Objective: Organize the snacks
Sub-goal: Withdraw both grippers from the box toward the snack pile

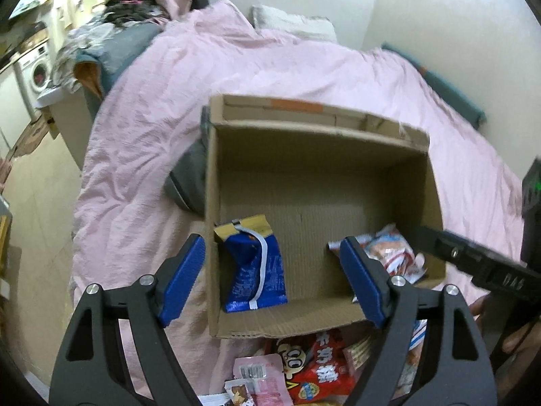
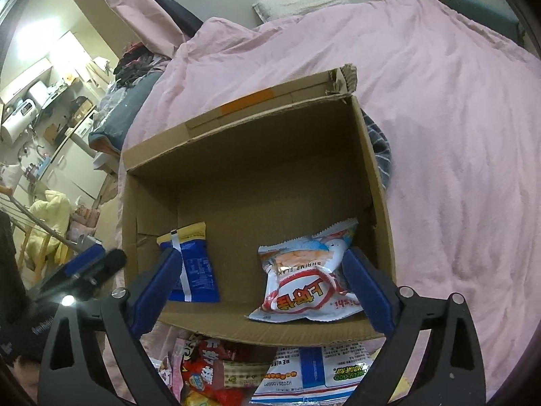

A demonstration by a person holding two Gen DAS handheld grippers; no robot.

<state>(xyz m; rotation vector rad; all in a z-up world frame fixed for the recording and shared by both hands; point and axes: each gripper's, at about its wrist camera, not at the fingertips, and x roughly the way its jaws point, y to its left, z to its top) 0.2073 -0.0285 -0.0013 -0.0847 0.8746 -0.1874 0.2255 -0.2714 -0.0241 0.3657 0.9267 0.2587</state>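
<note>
An open cardboard box (image 1: 318,142) (image 2: 243,125) lies on a pink bed. Inside it, a blue snack bag (image 1: 253,267) (image 2: 194,264) leans at the left and a white shrimp-chip bag (image 1: 389,250) (image 2: 304,277) lies at the right. My left gripper (image 1: 272,243) hangs open above the box's near left corner, over the blue bag, with its pads clear of it. My right gripper (image 2: 263,253) is open wide above the near edge, just over the shrimp-chip bag, pressing on nothing. Loose snacks lie in front of the box, among them a red bag (image 1: 318,368) (image 2: 209,365) and a white-and-blue bag (image 2: 314,372).
A pink duvet (image 1: 203,77) covers the bed, with a pillow (image 1: 290,22) at the head. A grey cloth (image 1: 189,179) lies against the box's left side. A cluttered chair (image 1: 111,44) and a washing machine (image 1: 37,74) stand left of the bed.
</note>
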